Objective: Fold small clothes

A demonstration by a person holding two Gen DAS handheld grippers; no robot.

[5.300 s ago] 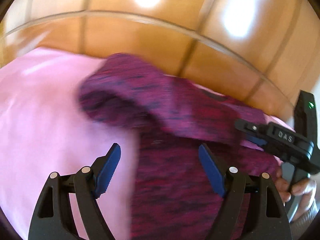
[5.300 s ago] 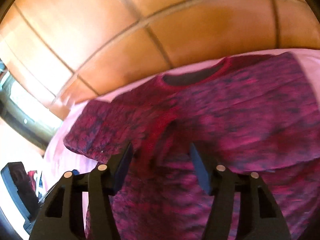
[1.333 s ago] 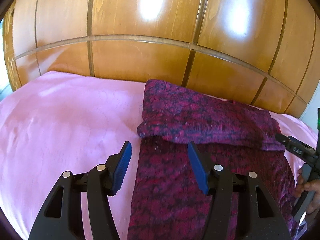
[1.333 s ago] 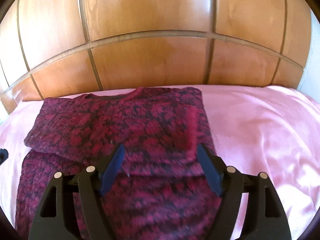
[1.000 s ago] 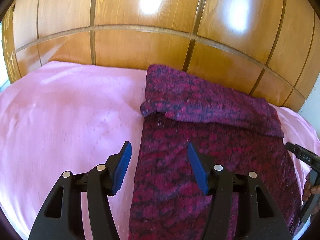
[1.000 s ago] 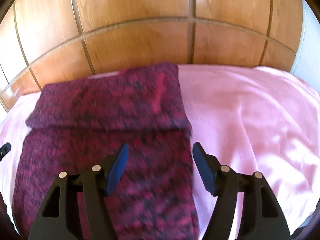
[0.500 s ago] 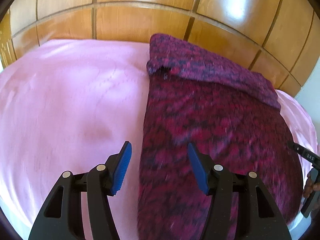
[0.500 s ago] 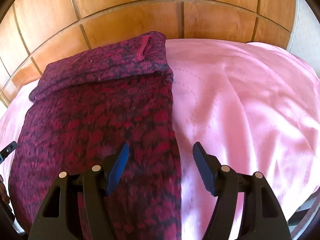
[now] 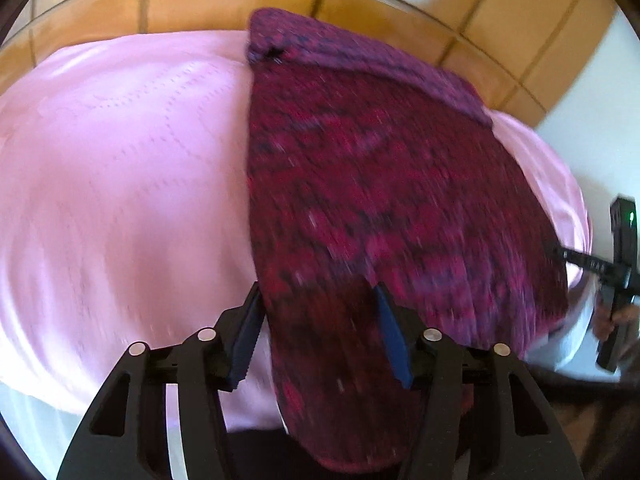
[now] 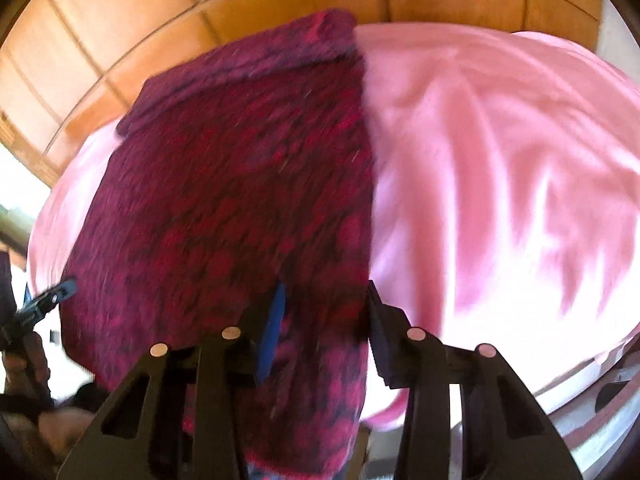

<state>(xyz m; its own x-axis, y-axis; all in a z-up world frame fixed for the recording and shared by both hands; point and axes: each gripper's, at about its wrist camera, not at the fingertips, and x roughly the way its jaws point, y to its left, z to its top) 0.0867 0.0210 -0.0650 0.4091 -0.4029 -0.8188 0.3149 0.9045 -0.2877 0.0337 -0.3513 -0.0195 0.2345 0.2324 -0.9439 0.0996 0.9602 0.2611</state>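
A dark red and purple knit sweater lies on a pink bedsheet, its far end folded over near the wooden headboard. Its near hem hangs over the bed's edge. My left gripper is open, its blue-padded jaws straddling the sweater's near left corner. My right gripper is open, straddling the near right corner of the sweater. The right gripper also shows at the right edge of the left wrist view, and the left gripper at the left edge of the right wrist view.
A wooden panelled headboard runs behind the bed. The pink sheet spreads to the right of the sweater. A white wall shows at the far right. The bed's near edge lies just under both grippers.
Both grippers have pulled back from the folded far end toward the near edge of the bed. The sweater's near hem now lies between each gripper's open jaws.
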